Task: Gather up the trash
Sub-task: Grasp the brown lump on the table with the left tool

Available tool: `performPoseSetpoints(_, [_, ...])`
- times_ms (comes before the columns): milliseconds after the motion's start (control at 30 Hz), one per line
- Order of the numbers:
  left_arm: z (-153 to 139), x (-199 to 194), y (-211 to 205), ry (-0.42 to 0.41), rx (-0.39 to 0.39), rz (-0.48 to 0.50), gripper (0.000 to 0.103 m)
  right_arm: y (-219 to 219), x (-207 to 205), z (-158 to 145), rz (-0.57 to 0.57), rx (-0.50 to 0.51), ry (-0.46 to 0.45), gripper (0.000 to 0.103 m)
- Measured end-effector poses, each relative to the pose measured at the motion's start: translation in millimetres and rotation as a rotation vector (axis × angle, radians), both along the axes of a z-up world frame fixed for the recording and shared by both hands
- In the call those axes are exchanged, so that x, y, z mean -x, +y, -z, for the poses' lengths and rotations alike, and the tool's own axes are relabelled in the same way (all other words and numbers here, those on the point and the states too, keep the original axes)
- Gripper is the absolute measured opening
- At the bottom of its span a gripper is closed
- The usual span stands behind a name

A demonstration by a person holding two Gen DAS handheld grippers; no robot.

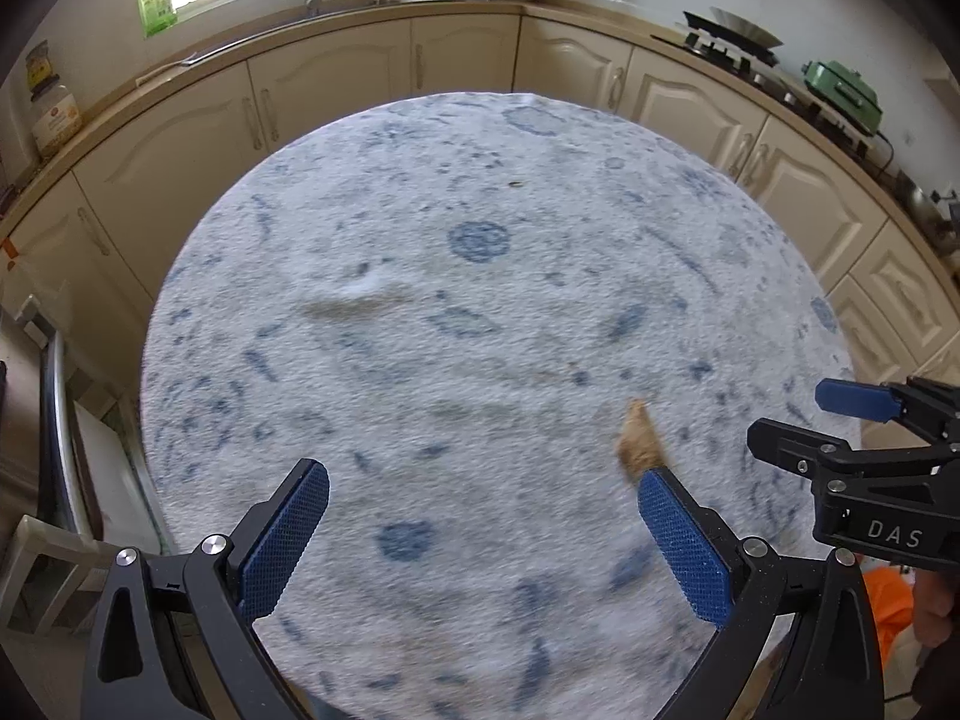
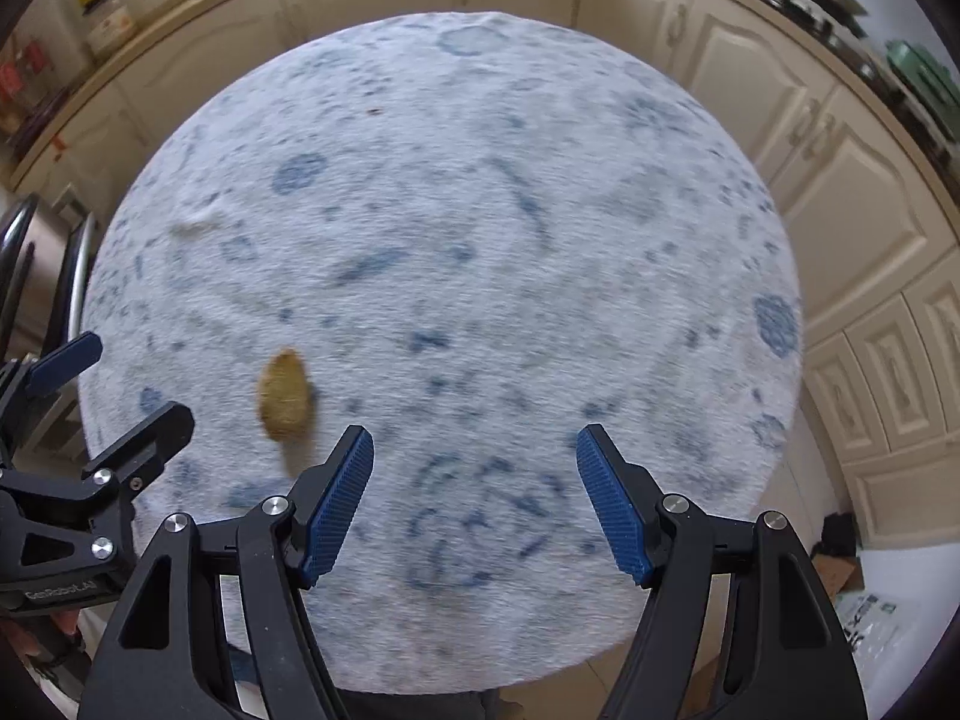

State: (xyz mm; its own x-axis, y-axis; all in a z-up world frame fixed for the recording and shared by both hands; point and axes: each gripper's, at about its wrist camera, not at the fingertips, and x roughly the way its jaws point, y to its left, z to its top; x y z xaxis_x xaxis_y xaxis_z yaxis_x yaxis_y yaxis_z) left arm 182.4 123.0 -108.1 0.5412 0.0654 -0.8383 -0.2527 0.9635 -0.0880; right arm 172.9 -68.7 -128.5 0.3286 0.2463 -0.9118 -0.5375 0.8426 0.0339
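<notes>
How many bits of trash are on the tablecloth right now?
3, maybe more unseen: a brown scrap near the left gripper, a pale crumpled bit further left, and a tiny dark speck at the far side.

table cover (image 1: 480, 330): fuzzy matt cloth, white with blue print; scrap (image 2: 285, 396): tan, rough, matt; gripper pads (image 2: 336, 510): blue, ribbed, rubbery; gripper arms (image 2: 180, 612): matt black plastic, shiny metal screws; cabinets (image 1: 336, 78): glossy cream
</notes>
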Motion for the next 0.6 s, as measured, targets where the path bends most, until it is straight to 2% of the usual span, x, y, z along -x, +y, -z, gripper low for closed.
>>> performPoseSetpoints(100, [5.3, -13.5, -9.9, -0.002, 0.044, 0.029, 0.101, -17.6, -7.7, 3.5, 0.044, 0.011, -0.003, 0.072])
performPoseSetpoints(300, [25.7, -44.5, -23.7, 0.062, 0.116, 0.089, 0.088, -46.9, -23.5, 11.1, 0.111, 0.006, 0.034, 0.072])
performPoseSetpoints(433, [32.1, -54.3, -25.5, 0.071, 0.098, 0.09, 0.082, -58.8, -30.6, 13.8, 0.136, 0.005, 0.04, 0.072])
performPoseSetpoints(567, [32.5, -59.9, -22.6, 0.073, 0.112, 0.071, 0.081, -61.3, -34.2, 16.8, 0.14, 0.003, 0.049, 0.072])
performPoseSetpoints(600, [32.8, -60.8, -23.8, 0.072, 0.111, 0.075, 0.077, -61.6, -34.9, 17.7, 0.14, 0.002, 0.051, 0.072])
